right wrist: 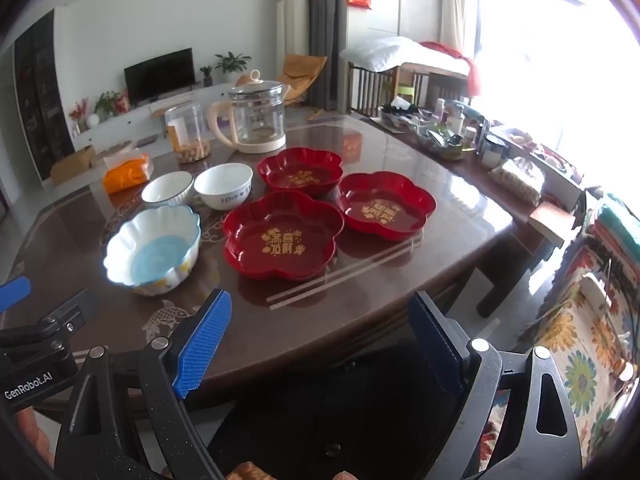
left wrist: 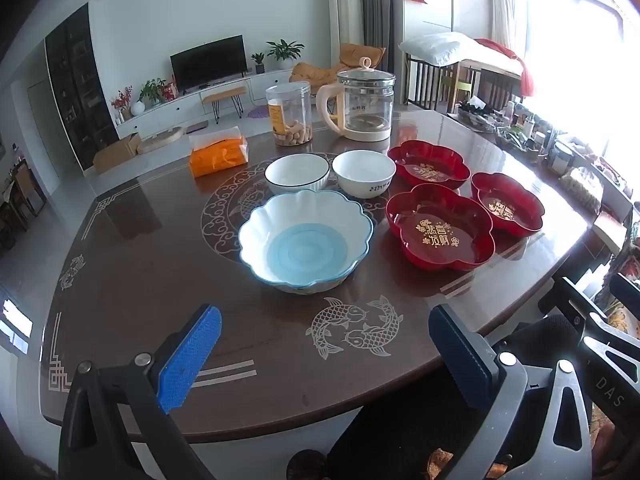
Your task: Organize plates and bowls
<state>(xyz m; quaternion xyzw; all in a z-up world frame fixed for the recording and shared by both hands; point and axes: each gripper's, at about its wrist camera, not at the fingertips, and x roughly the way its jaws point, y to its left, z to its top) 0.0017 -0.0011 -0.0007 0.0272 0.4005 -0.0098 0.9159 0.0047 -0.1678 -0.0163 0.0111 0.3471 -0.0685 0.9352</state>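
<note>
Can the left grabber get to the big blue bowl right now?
Probably yes. The left gripper is open and holds nothing, and the blue bowl sits straight ahead of it on the table. Only bare tabletop lies between them, and nothing is stacked in the bowl.

Right gripper [right wrist: 320,344] hangs over the near edge of the brown table [right wrist: 460,216], jaws spread wide with nothing between them. Three red flower-shaped plates [right wrist: 282,236] [right wrist: 386,204] [right wrist: 300,168] sit clustered mid-table, gold lettering inside each. To their left is a scalloped bowl with a blue bottom [right wrist: 152,250], and behind it two white bowls [right wrist: 167,188] [right wrist: 223,183] side by side. Further back: a glass kettle [right wrist: 256,116], a clear jar [right wrist: 188,134], and an orange tissue pack [right wrist: 128,172]. Part of the left gripper [right wrist: 36,328] pokes in at the left edge.
</note>
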